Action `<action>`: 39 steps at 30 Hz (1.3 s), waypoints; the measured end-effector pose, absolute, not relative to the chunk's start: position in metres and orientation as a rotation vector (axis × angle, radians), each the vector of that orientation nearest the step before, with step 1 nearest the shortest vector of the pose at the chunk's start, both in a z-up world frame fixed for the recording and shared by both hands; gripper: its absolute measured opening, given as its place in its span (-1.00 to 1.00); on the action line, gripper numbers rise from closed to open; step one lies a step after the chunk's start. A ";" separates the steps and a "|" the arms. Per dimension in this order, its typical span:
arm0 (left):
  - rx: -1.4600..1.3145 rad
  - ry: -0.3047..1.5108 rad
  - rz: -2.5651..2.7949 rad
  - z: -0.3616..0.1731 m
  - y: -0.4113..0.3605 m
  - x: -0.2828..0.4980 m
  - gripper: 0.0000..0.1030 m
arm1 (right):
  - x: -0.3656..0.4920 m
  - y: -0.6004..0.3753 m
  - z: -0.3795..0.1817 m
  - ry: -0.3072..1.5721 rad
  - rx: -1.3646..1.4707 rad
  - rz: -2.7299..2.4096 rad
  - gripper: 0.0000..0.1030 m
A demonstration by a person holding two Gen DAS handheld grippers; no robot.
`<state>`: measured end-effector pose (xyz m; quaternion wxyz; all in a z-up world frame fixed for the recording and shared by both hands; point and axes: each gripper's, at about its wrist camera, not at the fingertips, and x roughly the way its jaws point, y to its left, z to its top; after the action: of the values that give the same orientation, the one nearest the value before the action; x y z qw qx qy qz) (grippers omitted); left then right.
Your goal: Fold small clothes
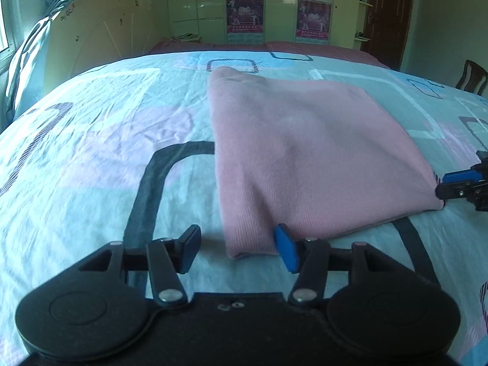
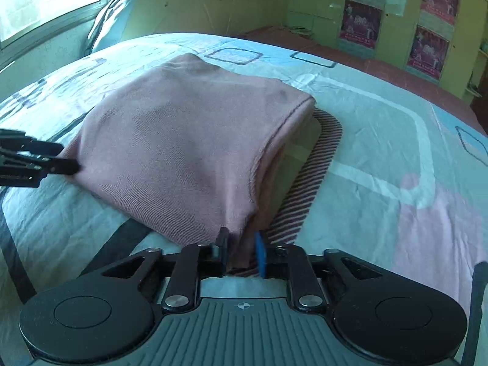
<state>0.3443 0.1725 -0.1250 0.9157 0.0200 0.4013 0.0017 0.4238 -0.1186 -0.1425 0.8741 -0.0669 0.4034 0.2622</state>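
Note:
A folded pink garment (image 1: 305,158) lies flat on the bed's patterned sheet (image 1: 91,140). My left gripper (image 1: 241,251) is open, its fingers straddling the garment's near left corner, low over the sheet. My right gripper (image 2: 241,251) is shut on the garment's (image 2: 170,140) near right corner, the pink cloth pinched between its fingers. In the left wrist view the right gripper (image 1: 442,187) shows at the garment's right corner. In the right wrist view the left gripper (image 2: 71,161) shows at the left edge, by the garment's far left corner.
A headboard (image 1: 100,21) and pillow (image 1: 27,58) stand at the left. Wardrobe doors with posters (image 1: 244,15) line the far wall. A wooden chair (image 1: 471,74) and a dark door (image 1: 390,12) are at the right. A window (image 2: 45,3) is left of the bed.

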 end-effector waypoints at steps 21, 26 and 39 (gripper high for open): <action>0.047 0.573 0.062 -0.011 0.094 0.185 0.99 | 0.253 -0.192 -0.047 0.616 0.085 0.330 1.00; 0.041 0.573 0.034 0.002 0.081 0.152 0.99 | 0.217 -0.191 -0.026 0.590 0.064 0.338 1.00; 0.043 0.527 0.006 0.015 0.060 0.115 0.99 | 0.166 -0.198 -0.010 0.546 0.080 0.350 1.00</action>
<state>0.1154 0.0596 0.0155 0.9652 0.0214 0.2604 0.0028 0.1658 -0.1981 -0.0098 0.9471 0.0394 0.2682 0.1718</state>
